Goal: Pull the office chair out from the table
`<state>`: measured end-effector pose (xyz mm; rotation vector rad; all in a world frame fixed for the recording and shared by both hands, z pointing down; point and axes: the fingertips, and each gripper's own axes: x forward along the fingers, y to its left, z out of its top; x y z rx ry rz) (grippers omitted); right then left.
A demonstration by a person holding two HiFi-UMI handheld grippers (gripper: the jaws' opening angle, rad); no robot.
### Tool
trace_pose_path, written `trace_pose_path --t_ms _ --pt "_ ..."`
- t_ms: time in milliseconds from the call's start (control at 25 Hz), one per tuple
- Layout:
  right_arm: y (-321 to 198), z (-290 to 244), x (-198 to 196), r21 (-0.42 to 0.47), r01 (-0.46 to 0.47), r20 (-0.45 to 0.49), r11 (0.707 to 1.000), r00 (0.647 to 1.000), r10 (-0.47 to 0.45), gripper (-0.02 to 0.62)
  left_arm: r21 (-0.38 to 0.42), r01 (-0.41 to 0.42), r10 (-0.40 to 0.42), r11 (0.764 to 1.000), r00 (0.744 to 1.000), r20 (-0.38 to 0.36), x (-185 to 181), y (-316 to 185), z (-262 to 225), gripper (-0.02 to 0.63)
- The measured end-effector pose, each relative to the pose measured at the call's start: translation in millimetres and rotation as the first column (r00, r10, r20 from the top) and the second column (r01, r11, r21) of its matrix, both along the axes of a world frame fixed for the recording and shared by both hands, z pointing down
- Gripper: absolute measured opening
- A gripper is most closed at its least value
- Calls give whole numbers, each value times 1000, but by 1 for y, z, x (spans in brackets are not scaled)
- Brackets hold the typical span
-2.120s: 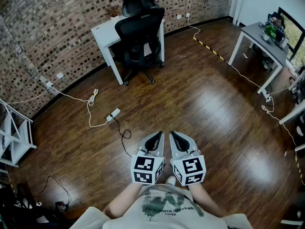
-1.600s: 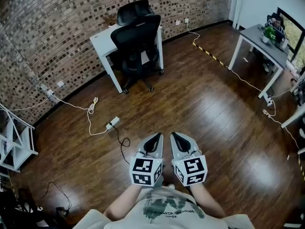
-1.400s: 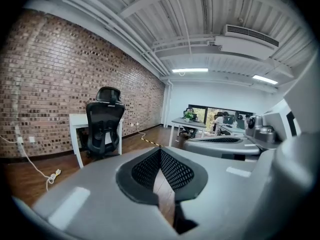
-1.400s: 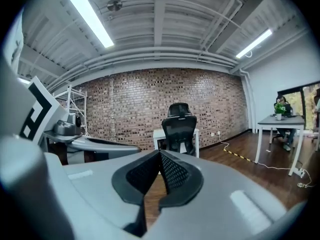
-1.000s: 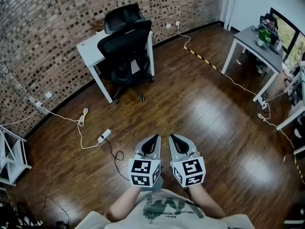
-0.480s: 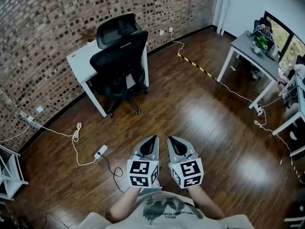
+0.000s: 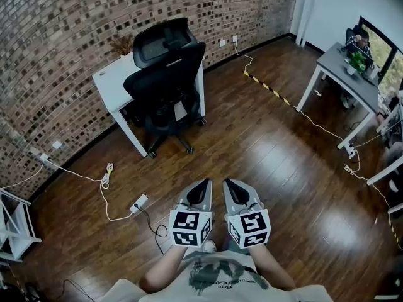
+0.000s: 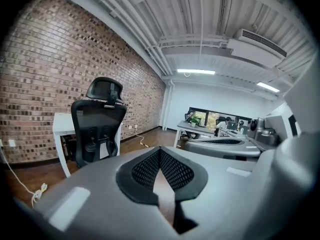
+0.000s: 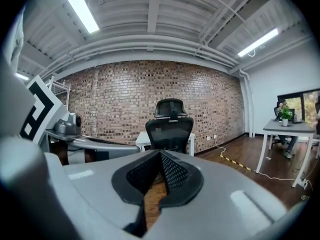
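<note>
Head view: fingers (image 7: 199,195) of the 2 grippers, left gripper (image 7: 204,182) and right gripper (image 7: 227,182), are closed on nothing, held side by side and well apart from the office chair (image 7: 167,80). The chair is tucked against the worktop (image 7: 112,83), so reaching it likely comes first.

**Closed claw facing the chair**

The left claw (image 8: 160,151) is pointing across the room, its 2 jaws pressing together with nothing between them. Past its left side, the black office chair (image 8: 97,126) is standing close against the white tabletop (image 8: 61,121) by the brick wall (image 8: 45,74). The right claw (image 8: 192,144) is hovering just beside, at the right.
</note>
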<state>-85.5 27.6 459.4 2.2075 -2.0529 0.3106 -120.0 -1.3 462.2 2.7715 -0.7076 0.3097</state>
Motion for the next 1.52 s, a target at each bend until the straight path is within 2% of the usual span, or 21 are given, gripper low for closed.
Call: trace_pose_path --t_ms 280,800,1120,1240,1520 --pt "-53 9 32 12 57 12 998 998 -57 0 -6 58 -57 998 998 26 24 -48 16 15" --pt "-185 -12 134 44 240 -12 970 971 -240 0 19 233 -234 972 972 14 120 -172 -2 15" --pt "-240 -27 183 73 359 -20 930 933 -359 1 44 330 -330 943 944 8 164 -225 -14 15" --pt "-257 -31 192 83 423 -34 902 906 -422 2 65 369 -371 927 929 8 167 -242 -18 15" --pt "-287 -53 209 137 487 -63 862 873 -484 2 90 463 -464 881 886 -12 157 -271 -31 15"
